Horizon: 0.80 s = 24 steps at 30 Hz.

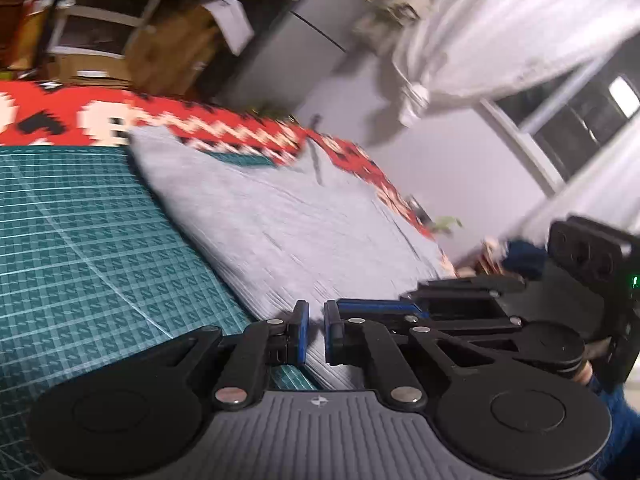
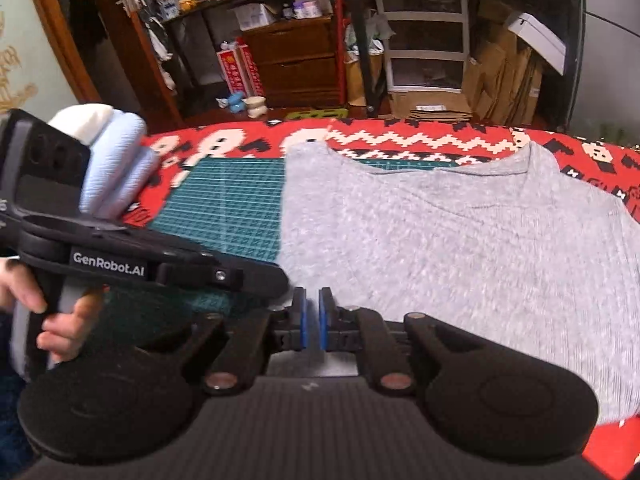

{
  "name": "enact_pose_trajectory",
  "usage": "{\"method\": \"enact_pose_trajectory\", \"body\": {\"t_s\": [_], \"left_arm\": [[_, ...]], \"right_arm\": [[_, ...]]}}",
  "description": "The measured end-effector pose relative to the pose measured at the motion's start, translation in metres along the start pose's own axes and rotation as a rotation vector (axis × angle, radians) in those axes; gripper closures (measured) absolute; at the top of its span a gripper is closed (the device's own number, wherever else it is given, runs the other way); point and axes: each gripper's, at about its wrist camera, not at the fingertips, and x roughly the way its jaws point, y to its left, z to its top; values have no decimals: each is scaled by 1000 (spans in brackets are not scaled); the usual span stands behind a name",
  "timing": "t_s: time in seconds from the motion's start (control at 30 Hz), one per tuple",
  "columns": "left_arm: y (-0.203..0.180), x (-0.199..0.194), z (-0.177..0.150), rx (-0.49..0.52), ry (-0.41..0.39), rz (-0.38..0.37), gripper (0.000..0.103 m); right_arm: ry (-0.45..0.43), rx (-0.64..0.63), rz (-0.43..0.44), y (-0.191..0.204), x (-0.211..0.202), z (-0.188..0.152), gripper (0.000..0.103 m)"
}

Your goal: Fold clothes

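- Lying spread flat on the tabletop: a grey shirt (image 2: 460,248), its left part over a green cutting mat (image 2: 224,208), its right part over a red patterned cloth (image 2: 420,136), neckline at the far edge.
- Hovering at the near hem of the shirt: left tongs (image 1: 316,330), blue pads a narrow slit apart, pale grey fabric visible in the gap; cannot tell whether cloth is actually pinched.
- Seen from the right wrist camera: right tongs (image 2: 313,318) at the near left corner of the shirt, pads almost together with a thin gap, grey cloth showing behind; grip on the fabric again not certain.
- Sitting just beside each other at the near edge: both tools, the left one's black body crossing the right camera's view from the left, marked GenRobot.AI.
- Wrapped round that handle: a hand (image 2: 52,316), with a light blue sleeve (image 2: 116,168) above it.
- Standing far behind: cluttered shelves (image 2: 420,40) and cardboard boxes (image 2: 504,80).
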Motion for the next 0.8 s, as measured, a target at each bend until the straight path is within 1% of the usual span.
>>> {"method": "enact_pose_trajectory", "body": {"t_s": [0.1,0.23,0.37,0.53,0.57,0.67,0.73,0.8], "left_arm": [[-7,9,-5,42,57,1,97],[-14,11,-10,85,89,-27,97],[-23,14,-15,149,118,-33,97],[-28,17,-17,170,124,-44,97],[-28,17,-16,170,122,-47,95],[-28,17,-14,164,110,-49,90],[-28,18,-13,162,106,-50,90],[-29,20,-12,164,106,-52,90]], "right_arm": [[6,-8,0,0,-8,-11,96],[13,-19,1,0,-18,-25,96],[21,-30,1,0,-29,-40,96],[10,-12,14,-1,-35,-45,95],[3,-10,14,-1,-38,-45,95],[-40,6,0,-5,-42,-41,95],[-67,19,-13,-7,-41,-38,95],[-67,14,-29,-6,-38,-39,95]]}}
